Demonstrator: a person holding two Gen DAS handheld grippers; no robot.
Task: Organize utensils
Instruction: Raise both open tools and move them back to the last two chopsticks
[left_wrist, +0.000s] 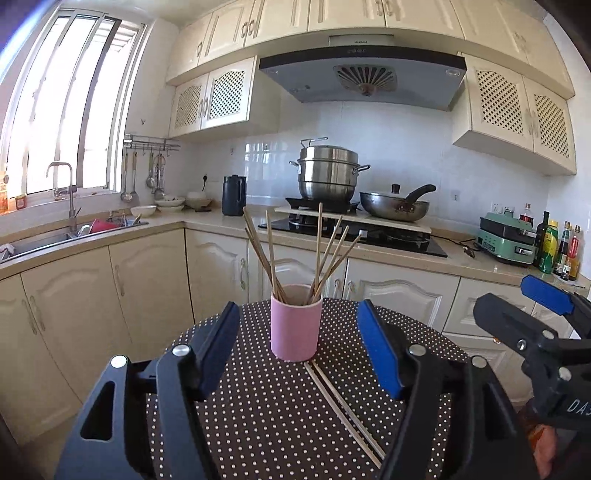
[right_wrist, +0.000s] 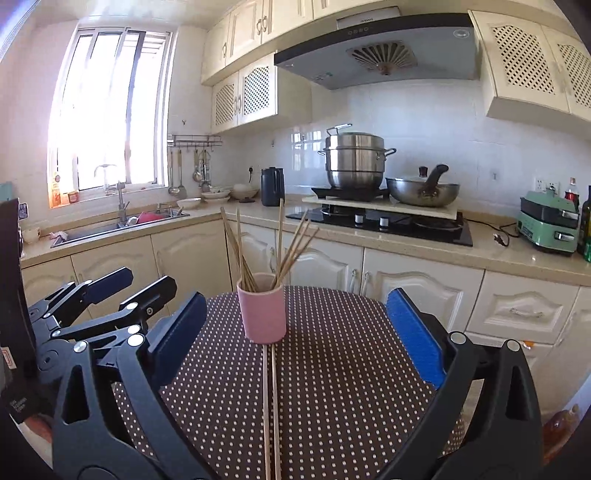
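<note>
Both grippers (left_wrist: 299, 350) (right_wrist: 295, 332) gape wide, empty; two chopsticks (right_wrist: 270, 406) lie before pink cup (right_wrist: 263, 314) holding six

A cup (left_wrist: 294, 328) stands on the round table (left_wrist: 258, 424), toward its far edge, with several chopsticks (left_wrist: 318, 251) standing in it and leaning outward. Two more chopsticks (right_wrist: 271, 410) lie side by side on the table in front of the cup — their far ends reach its base. Behind the table runs the counter (right_wrist: 424, 247), with the sink (right_wrist: 110, 229) to the left and the stove (right_wrist: 388, 221) to the right.
</note>
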